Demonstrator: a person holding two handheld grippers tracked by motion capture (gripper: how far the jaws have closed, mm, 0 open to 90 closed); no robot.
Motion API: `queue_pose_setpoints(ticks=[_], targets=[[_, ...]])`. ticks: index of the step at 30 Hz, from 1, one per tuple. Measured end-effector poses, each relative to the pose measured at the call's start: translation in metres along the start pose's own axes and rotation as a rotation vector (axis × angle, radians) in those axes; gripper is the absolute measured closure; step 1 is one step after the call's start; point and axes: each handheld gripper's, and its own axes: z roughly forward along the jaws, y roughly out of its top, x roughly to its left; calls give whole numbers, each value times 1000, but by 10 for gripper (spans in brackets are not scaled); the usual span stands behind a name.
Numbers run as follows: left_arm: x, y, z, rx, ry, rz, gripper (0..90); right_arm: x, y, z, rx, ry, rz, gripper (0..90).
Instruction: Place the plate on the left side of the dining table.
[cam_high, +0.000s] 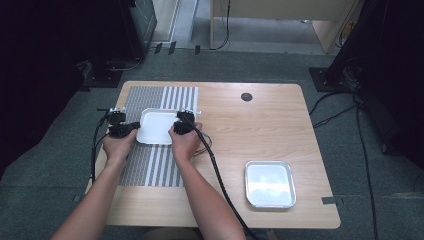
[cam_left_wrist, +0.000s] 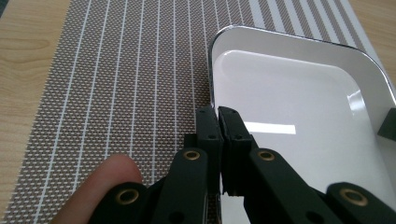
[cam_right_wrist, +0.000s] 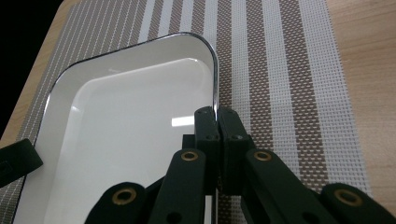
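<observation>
A white, glossy rectangular tray with rounded corners and a thin dark rim (cam_high: 156, 125) lies on a woven placemat of grey-brown mesh crossed by white stripes (cam_high: 150, 167), which covers the left part of a pale wooden table with rounded corners (cam_high: 250, 125). The tray sits on the far half of the placemat, near the table's far left corner. Its floor is smooth and shiny, catching a bright reflection, and its walls slope up gently to the rim. In the high view it looks close to square, so its long axis is hard to tell there; its sides run roughly parallel to the placemat's stripes and the table's edges, and it lies flat with its open side up.

The left gripper (cam_high: 131, 127), black and held in the person's left hand (cam_high: 119, 145), is clamped on the tray's left rim; in the left gripper view (cam_left_wrist: 218, 122) its jaws are pressed together with the thin rim (cam_left_wrist: 211, 88) running between them. The right gripper (cam_high: 178, 128), in the right hand (cam_high: 185, 144), is clamped likewise on the tray's right rim; the right gripper view (cam_right_wrist: 215, 121) shows the dark edge (cam_right_wrist: 215, 84) pinched between the closed pads. The placemat's weave is fine and net-like on the left side and banded in broad white and brown stripes on the right.

A second tray, silvery metal with a rolled rim and rounded corners (cam_high: 270, 184), rests on bare wood near the table's near right corner, well apart from the first.
</observation>
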Motion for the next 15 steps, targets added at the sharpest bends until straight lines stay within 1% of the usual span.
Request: queue_pose_setpoints(ticks=[2, 5, 8, 10, 12, 13, 15], targets=[[0, 0, 1, 1, 3, -6, 892, -1, 0, 3, 3, 0, -6, 891], [-1, 0, 3, 3, 11, -1, 891, 0, 0, 4, 0, -7, -20, 887], [-1, 0, 5, 2, 9, -6, 888, -1, -1, 6, -2, -9, -33, 876], [-1, 0, 5, 1, 5, -7, 875, -2, -1, 6, -10, -5, -65, 863], [-1, 0, 4, -2, -13, 0, 835, -3, -2, 6, -5, -2, -87, 814], [-1, 1, 2, -7, -26, 1, 799, -3, -2, 6, -5, 10, -94, 765], [-2, 1, -3, -17, -34, 3, 721, -4, -3, 5, -22, 11, -113, 679]])
